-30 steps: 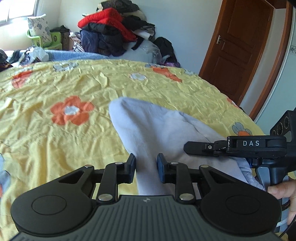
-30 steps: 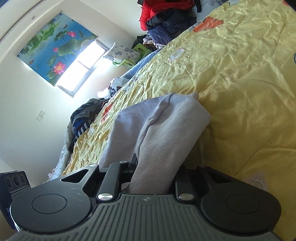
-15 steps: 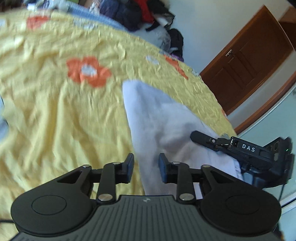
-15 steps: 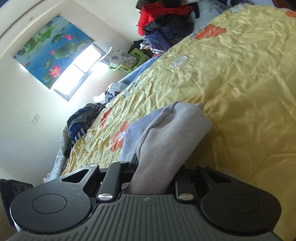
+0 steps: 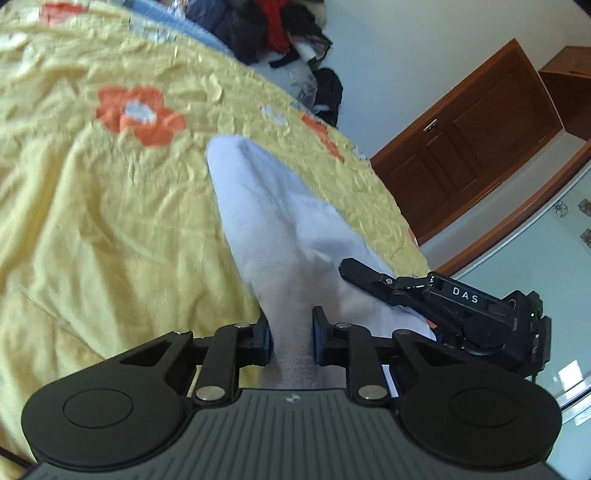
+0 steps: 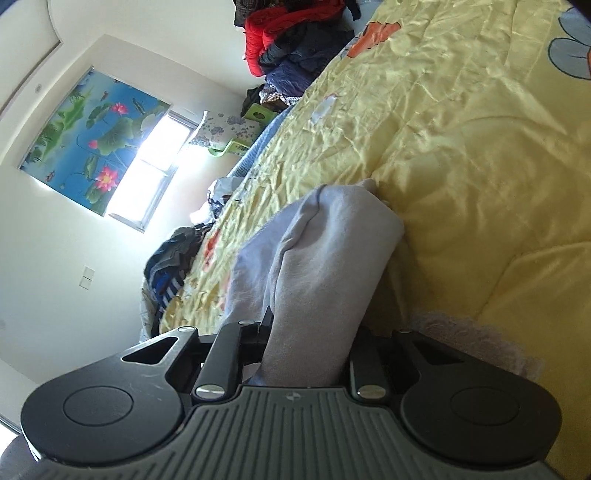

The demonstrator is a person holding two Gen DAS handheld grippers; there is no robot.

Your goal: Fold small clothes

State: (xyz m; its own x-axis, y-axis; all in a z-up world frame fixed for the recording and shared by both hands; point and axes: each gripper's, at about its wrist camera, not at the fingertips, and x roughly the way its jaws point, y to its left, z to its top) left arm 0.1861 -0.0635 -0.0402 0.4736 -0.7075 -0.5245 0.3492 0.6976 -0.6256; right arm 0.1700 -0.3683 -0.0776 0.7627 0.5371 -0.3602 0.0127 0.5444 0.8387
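A pale lilac-grey garment [image 5: 273,206] lies on the yellow flowered bedspread [image 5: 92,221], with its near edge lifted. My left gripper [image 5: 291,325] has its jaws closing, and a fold of this cloth fills the gap between its pads. My right gripper [image 5: 354,266] reaches in from the right of the left wrist view and lies against the same cloth. In the right wrist view the right gripper [image 6: 310,332] is shut on a thick bunch of the garment [image 6: 332,251], which stretches away over the bedspread [image 6: 480,166].
A heap of dark and red clothes [image 5: 273,33] sits at the far end of the bed, near a brown wooden door [image 5: 472,147]. Another clothes heap [image 6: 173,258] lies at the bed's edge under a bright window [image 6: 147,184]. Something fluffy [image 6: 472,339] shows by the right gripper.
The left gripper has rolled and sunk toward the bed, and its jaws have closed onto the garment's edge. The right gripper has rolled a little and keeps its hold.
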